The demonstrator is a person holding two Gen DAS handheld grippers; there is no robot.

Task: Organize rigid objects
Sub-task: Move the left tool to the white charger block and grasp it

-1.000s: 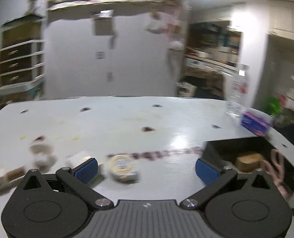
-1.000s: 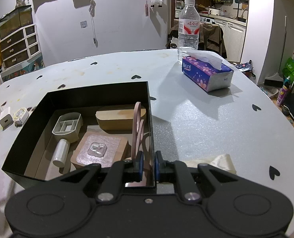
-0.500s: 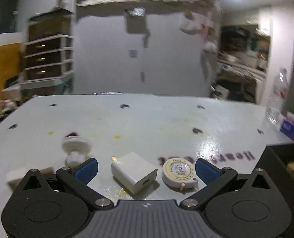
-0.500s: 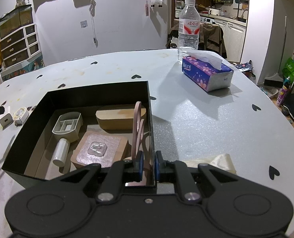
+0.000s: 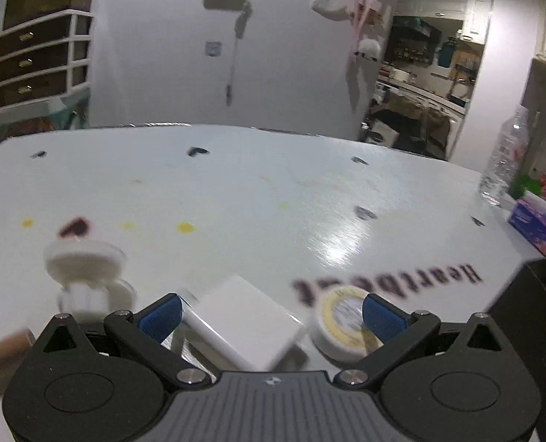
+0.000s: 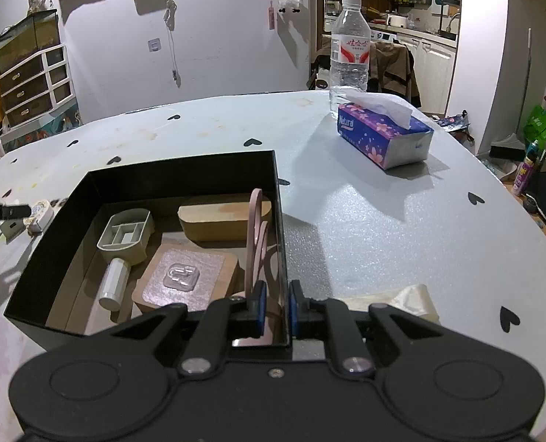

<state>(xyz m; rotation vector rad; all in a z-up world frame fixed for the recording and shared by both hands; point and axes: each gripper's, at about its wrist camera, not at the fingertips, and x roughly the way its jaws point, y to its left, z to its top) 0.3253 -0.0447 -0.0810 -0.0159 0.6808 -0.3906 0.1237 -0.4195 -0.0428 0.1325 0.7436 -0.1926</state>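
Out on the left of the table (image 5: pixel 273 191) stands a white spool-like piece (image 5: pixel 85 276), blurred and outside the reach of the left gripper (image 5: pixel 271 311), whose blue pads are spread wide. Between those pads lies the white charger (image 5: pixel 245 326), tilted corner-on and touched by neither pad; the left pad sits just beside its near corner. Further right, the round tape measure (image 5: pixel 341 322) rests against the right pad, partly behind it, so the open jaws take in both things at once. This reads as the approach step of a pick, nothing gripped yet on this side. The next move calls for centring on the charger alone, clearing the tape measure from the span, lowering to the tabletop, then closing across the charger's flat sides. Over to the right, the black box (image 6: pixel 184 169) already holds a scoop (image 6: pixel 125 235), a wooden block (image 6: pixel 221 221), a wooden coaster (image 6: pixel 188 280) and a pink loop (image 6: pixel 254 235). The right gripper (image 6: pixel 275 307) is pinched onto the box's right wall, one pad inside and one outside, steadying it for the drop-in. Beyond stand a tissue pack (image 6: pixel 383 136) and a bottle (image 6: pixel 348 48).
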